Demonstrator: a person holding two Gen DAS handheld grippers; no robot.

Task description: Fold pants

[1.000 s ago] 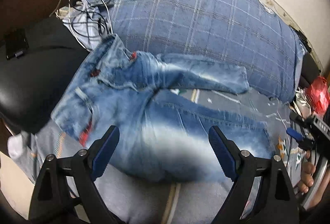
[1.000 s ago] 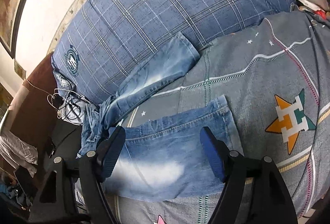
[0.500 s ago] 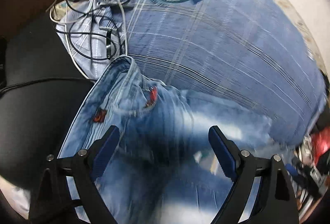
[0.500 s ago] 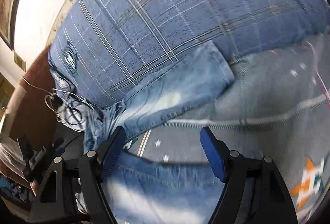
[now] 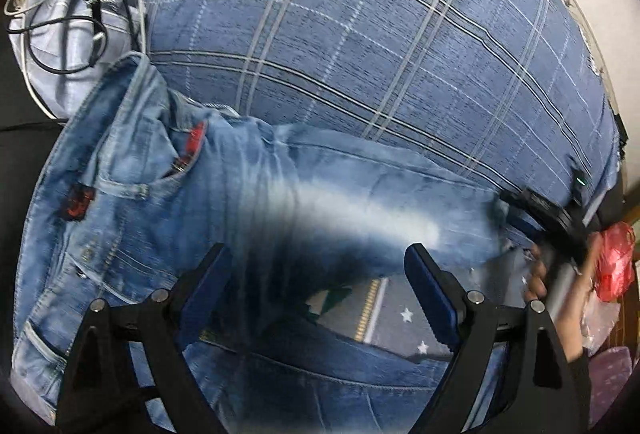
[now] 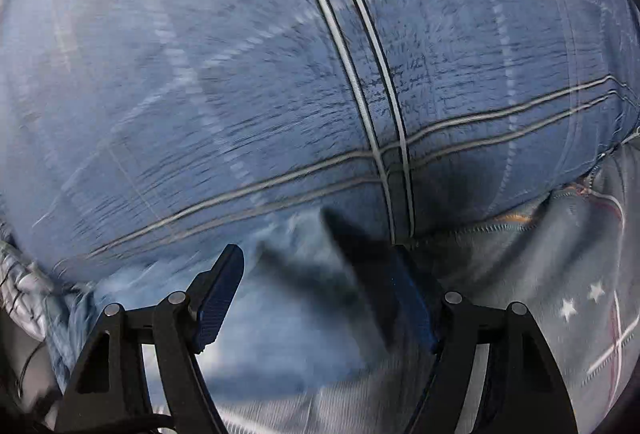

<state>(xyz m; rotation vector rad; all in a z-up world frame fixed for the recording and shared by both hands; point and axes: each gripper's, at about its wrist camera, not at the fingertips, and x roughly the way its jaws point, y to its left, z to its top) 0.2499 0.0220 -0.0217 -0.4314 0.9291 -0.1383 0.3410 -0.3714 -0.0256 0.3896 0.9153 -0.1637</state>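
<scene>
Faded blue jeans lie spread on a bed, waistband at the left and legs running right. The far leg rests against a blue plaid pillow. My left gripper hovers open over the upper thigh of that far leg, with nothing between its fingers. In the left wrist view my right gripper is at the far leg's hem, held by a hand. The right wrist view is blurred: the right gripper is low over the denim leg end, jaws closing, pads not pressing the cloth.
The plaid pillow fills the space straight ahead. A grey bedsheet with stars shows between the legs and at the right. Tangled cables lie on pale cloth at the upper left. A red bag sits at the right edge.
Both grippers moved away from the near leg toward the pillow. The left one now stands over the far leg's thigh, and the right one has dropped close to the far leg's hem.
</scene>
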